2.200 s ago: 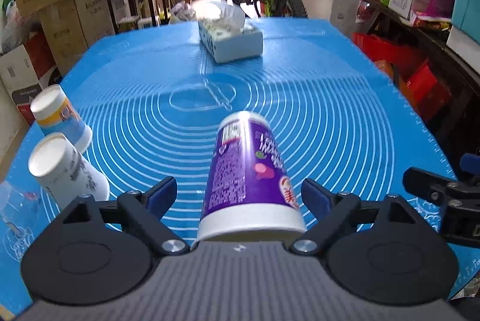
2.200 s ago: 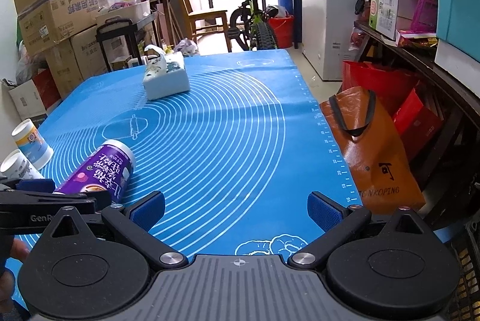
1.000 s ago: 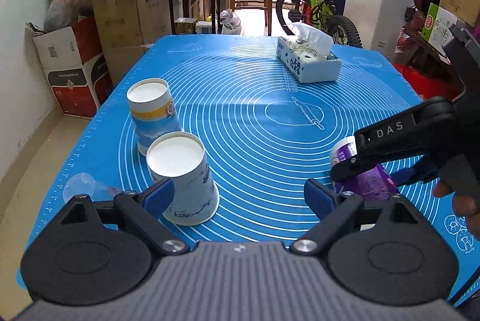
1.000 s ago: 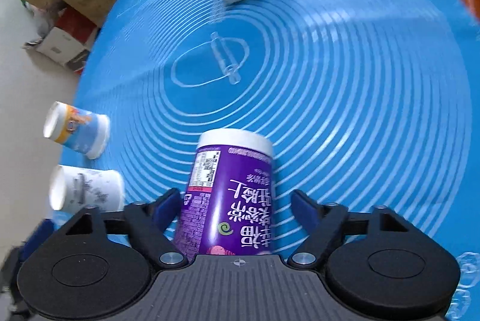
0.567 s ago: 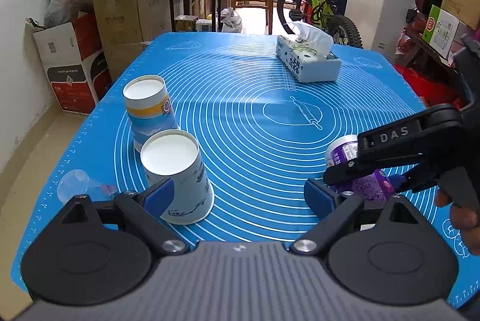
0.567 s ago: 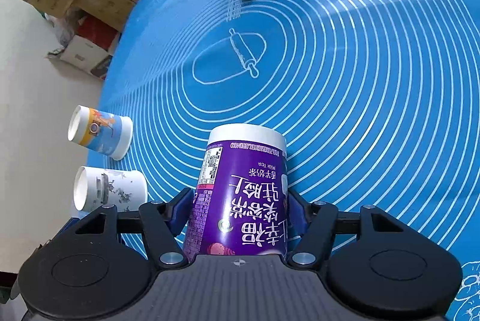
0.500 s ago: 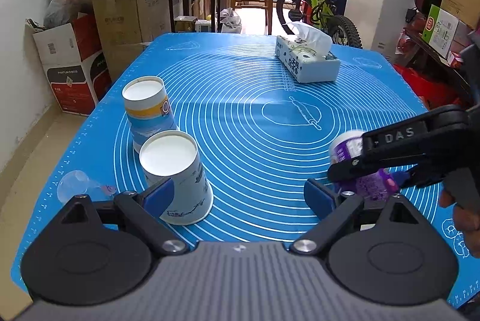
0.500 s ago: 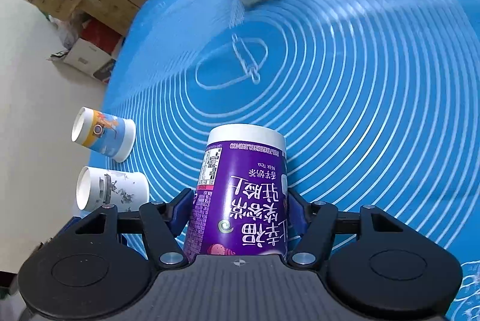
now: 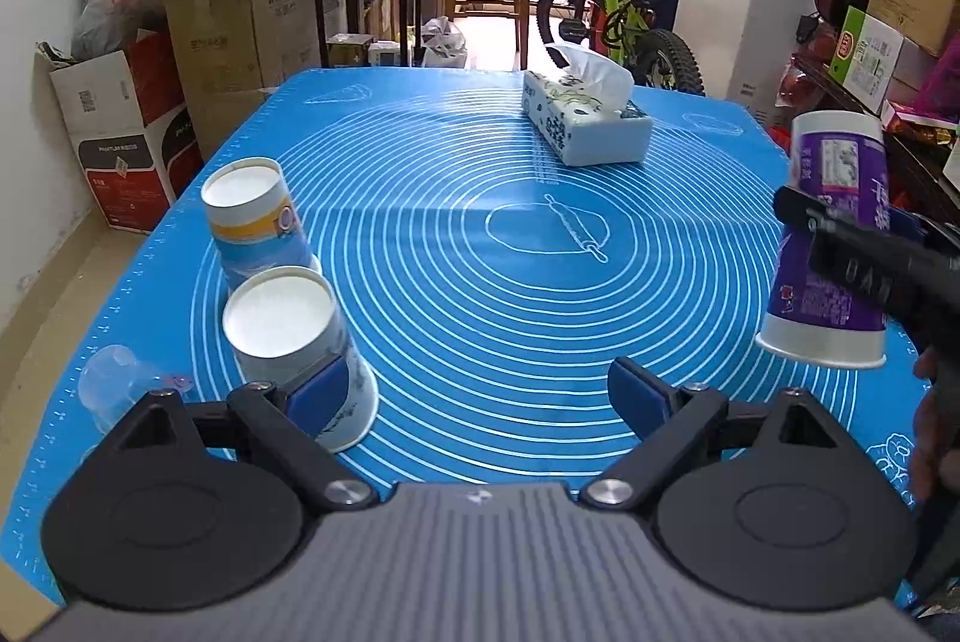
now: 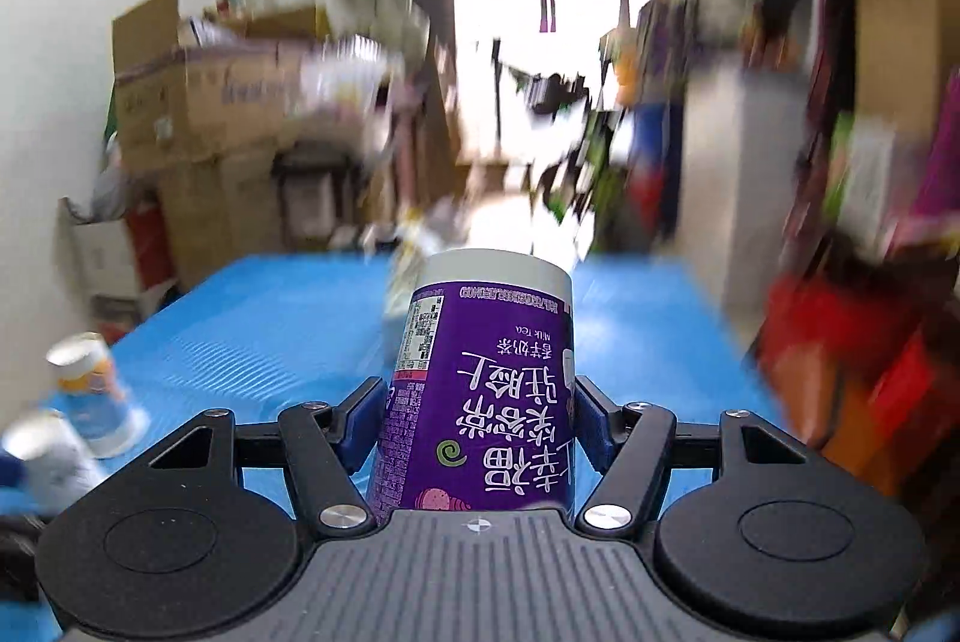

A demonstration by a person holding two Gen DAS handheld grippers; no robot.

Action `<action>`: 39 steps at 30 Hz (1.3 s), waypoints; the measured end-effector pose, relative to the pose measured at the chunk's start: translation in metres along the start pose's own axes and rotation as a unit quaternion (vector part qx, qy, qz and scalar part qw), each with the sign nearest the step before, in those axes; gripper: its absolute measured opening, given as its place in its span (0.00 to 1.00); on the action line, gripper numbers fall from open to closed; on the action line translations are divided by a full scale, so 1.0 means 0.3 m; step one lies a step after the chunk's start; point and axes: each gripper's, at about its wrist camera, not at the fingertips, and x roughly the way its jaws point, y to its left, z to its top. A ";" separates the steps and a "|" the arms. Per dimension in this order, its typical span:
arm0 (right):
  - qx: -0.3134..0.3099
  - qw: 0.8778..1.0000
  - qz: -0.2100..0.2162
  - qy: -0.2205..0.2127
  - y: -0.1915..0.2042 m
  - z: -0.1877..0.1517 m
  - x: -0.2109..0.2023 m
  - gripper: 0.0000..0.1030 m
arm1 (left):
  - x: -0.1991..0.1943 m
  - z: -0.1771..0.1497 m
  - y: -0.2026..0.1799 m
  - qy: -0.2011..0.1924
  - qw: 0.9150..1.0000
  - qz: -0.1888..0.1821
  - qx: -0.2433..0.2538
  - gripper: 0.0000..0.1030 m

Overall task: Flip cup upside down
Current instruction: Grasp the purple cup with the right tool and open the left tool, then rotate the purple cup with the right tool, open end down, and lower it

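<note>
We are holding the purple cup [image 10: 480,390] in the right gripper [image 10: 479,429], whose blue pads are pressing on its two opposite sides at about mid-height. The left wrist view is showing the cup [image 9: 831,246] hanging above the right edge of the blue mat [image 9: 456,246], clear of the surface, with its wide white rim pointing down and its closed base pointing up.

The relation governing the coming move is the cup's long axis against the mat. That axis is running close to vertical, leaning slightly, with the rim tipped a little toward the mat centre. We are judging that the turn is nearly finished and that what remains is squaring the rim to the mat and lowering it straight down.

The left gripper [image 9: 480,390] is standing wide and carrying nothing, well apart from the purple cup and nearer to the two paper cups [image 9: 294,336] already standing inverted on the left side of the mat. The right gripper alone is therefore placed to finish the move.

The right wrist view is blurring the background, so we cannot read the mat below the rim from it.
</note>
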 end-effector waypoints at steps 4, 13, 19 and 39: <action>-0.045 0.997 -0.029 -0.048 0.010 -0.093 -0.009 0.66 | 0.009 -0.002 -0.015 0.003 1.000 -0.002 0.002 0.90; -0.068 0.996 -0.031 -0.054 0.040 -0.182 -0.079 0.66 | 0.007 -0.020 -0.026 0.006 1.000 -0.011 -0.002 0.90; -0.050 0.998 -0.038 -0.025 0.022 -0.220 -0.179 0.66 | -0.007 -0.035 -0.045 0.006 1.000 -0.019 -0.008 0.90; 0.027 0.999 0.019 0.020 -0.081 -0.214 -0.368 0.88 | -0.123 -0.129 -0.117 -0.007 0.999 -0.038 0.019 0.90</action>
